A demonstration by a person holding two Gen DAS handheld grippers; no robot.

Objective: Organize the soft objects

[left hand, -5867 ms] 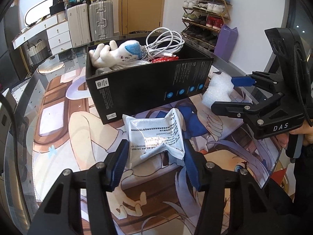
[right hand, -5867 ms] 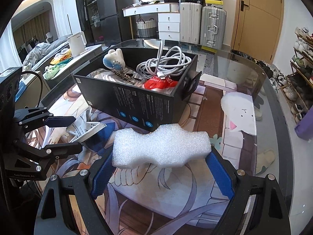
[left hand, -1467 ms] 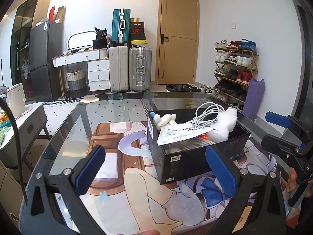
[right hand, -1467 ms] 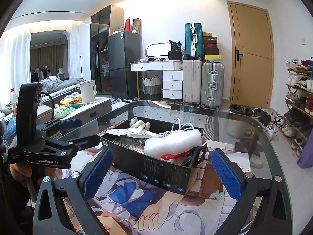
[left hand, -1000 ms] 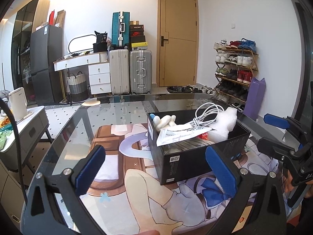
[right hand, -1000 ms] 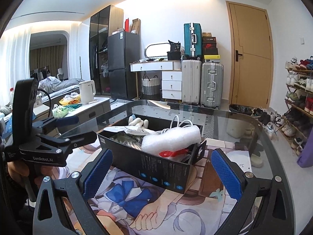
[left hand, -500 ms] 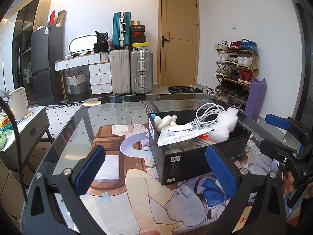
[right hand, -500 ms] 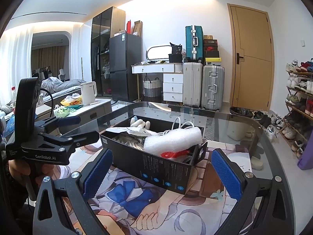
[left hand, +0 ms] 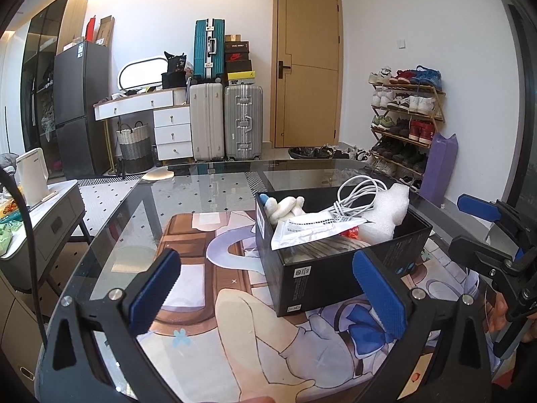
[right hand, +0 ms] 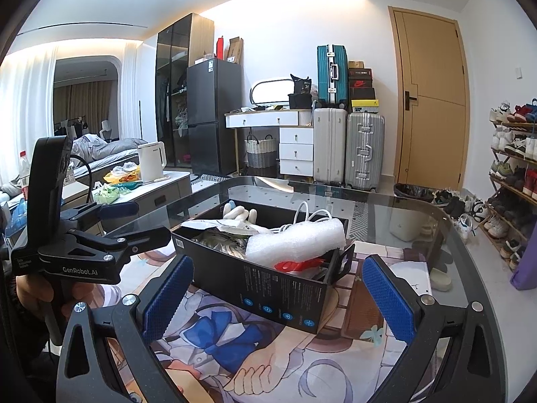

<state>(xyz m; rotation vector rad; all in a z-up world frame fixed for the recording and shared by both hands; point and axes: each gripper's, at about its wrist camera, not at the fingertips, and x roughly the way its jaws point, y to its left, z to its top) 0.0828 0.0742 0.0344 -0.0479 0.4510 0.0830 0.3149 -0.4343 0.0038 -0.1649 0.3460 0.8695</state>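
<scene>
On the glass tabletop [left hand: 214, 188], over a printed mat [right hand: 235, 346], stands a black box [left hand: 335, 275] well clear of the edges. Inside lie white foam [right hand: 295, 240], a plush toy [left hand: 285, 206], a white cable [left hand: 359, 191] and a printed packet [left hand: 312, 230]; lower contents are hidden. Left claw [left hand: 265, 297] and right claw [right hand: 278, 299] are spread wide, empty, in front of the box with bare mat between.
</scene>
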